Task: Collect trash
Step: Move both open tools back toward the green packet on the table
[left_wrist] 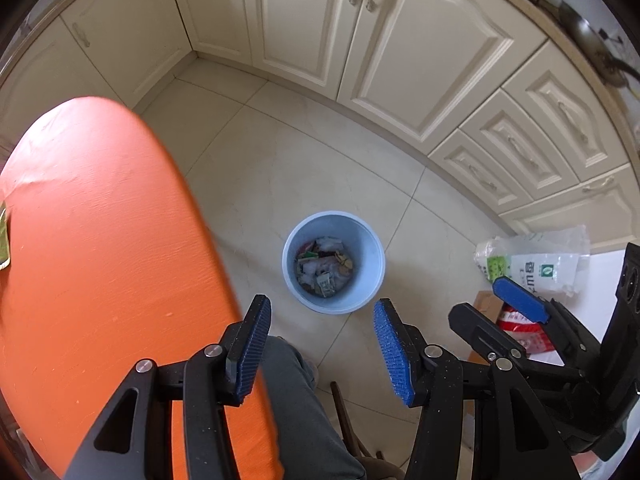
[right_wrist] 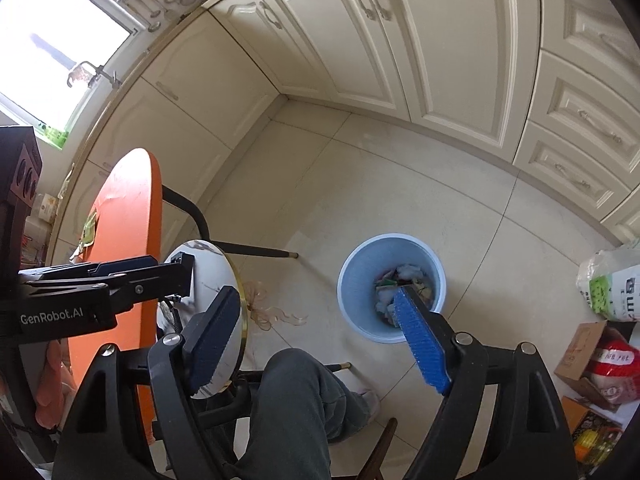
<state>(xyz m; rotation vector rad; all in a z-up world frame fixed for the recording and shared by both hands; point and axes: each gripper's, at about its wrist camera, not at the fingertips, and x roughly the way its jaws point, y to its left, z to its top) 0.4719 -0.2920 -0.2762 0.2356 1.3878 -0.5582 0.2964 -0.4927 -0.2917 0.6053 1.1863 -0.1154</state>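
Both grippers, left (left_wrist: 322, 346) and right (right_wrist: 318, 338), hang with jaws apart and nothing between them. Beyond them a blue bin (left_wrist: 370, 254) of trash (left_wrist: 325, 266) stands on the tiled floor (left_wrist: 304, 168), right of the orange table (left_wrist: 100, 240).

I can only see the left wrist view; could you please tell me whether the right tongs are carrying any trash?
Observer: No, the right tongs stand open with nothing between them, over the blue bin.
Operator: Thank you. Is any litter lying outside it?
Observer: Yes, a crumpled clear wrapper lies down by the legs of the round white side table.
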